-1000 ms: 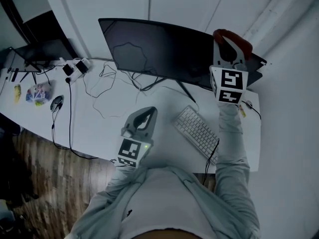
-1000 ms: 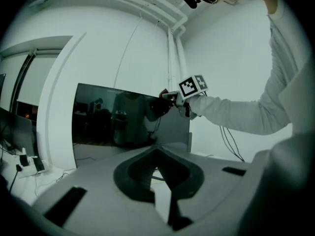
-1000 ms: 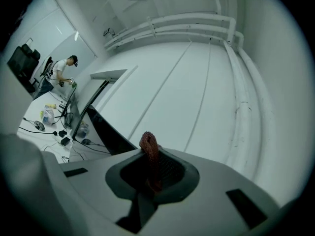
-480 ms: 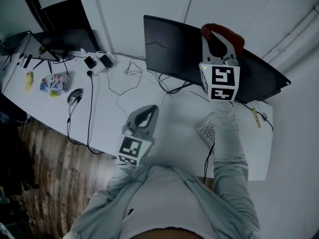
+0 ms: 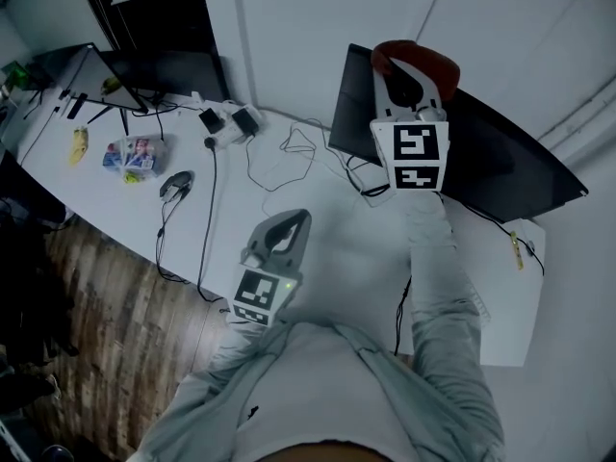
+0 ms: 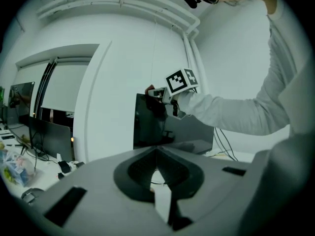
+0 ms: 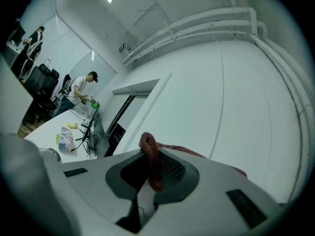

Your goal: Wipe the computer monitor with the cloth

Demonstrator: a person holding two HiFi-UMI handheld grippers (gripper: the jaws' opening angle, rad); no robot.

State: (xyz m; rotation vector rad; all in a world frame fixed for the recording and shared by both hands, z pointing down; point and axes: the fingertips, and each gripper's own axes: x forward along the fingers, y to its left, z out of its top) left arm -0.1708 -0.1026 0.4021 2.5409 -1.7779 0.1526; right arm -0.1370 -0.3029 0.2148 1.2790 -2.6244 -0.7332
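Clamped on the cloth (image 5: 435, 65) in the R tongs (image 7: 146, 178), up at the monitor (image 5: 500, 157) by its top left corner, seemingly touching; shut w/ nothing between in the L tongs (image 6: 156, 154), low over the surface (image 5: 318, 229). Prob. mid-wipe: best to spread the bunched cloth, press flat, hold firm grip, sweep across in overlapping passes w/o rocking the monitor.
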